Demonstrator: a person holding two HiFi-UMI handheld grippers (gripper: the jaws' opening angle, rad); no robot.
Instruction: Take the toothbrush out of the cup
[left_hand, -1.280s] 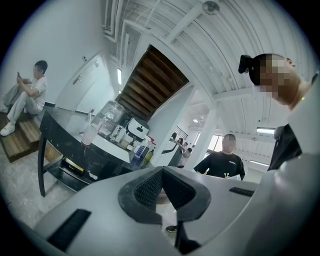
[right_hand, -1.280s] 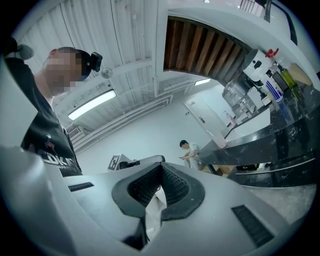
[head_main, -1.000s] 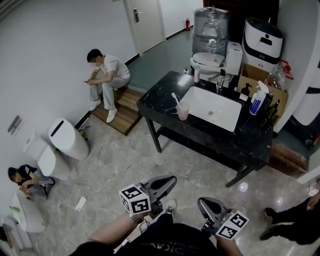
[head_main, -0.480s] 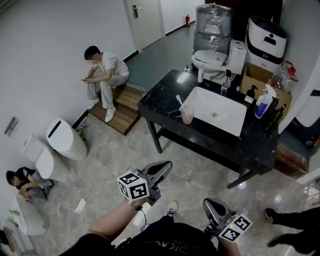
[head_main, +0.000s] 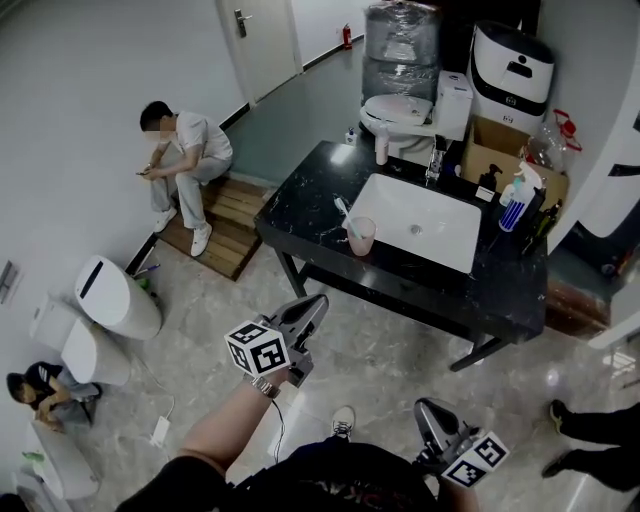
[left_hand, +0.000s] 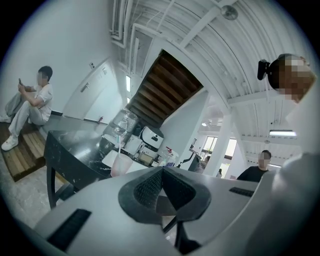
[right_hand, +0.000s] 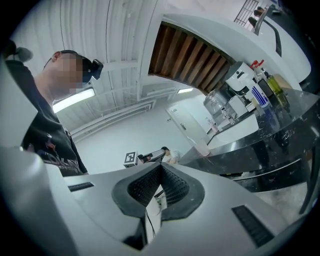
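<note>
The pink cup (head_main: 361, 236) stands near the front edge of the black marble table (head_main: 300, 215), just beside the front-left corner of the white sink basin (head_main: 415, 222), with the toothbrush (head_main: 345, 213) in it, its head leaning out toward the table's left end. The left claw (head_main: 312, 305) is raised over the tiled floor in front of the table, pointing at the cup but well apart from it; it sits higher and closer to the table's front edge than a second ago. In the left gripper view its jaws are pressed together with nothing between them, and the cup (left_hand: 120, 164) and toothbrush (left_hand: 119, 145) show beyond them. The right claw (head_main: 428, 412) hangs low by the person's body, further down the head view than before, its jaws likewise pressed together and empty in the right gripper view. Cup and toothbrush have not shifted on the table. A spray bottle (head_main: 512, 205) stands at the table's back-right corner. A person (head_main: 180, 150) sits on a wooden step (head_main: 225, 225) beyond the table's left end.
</note>
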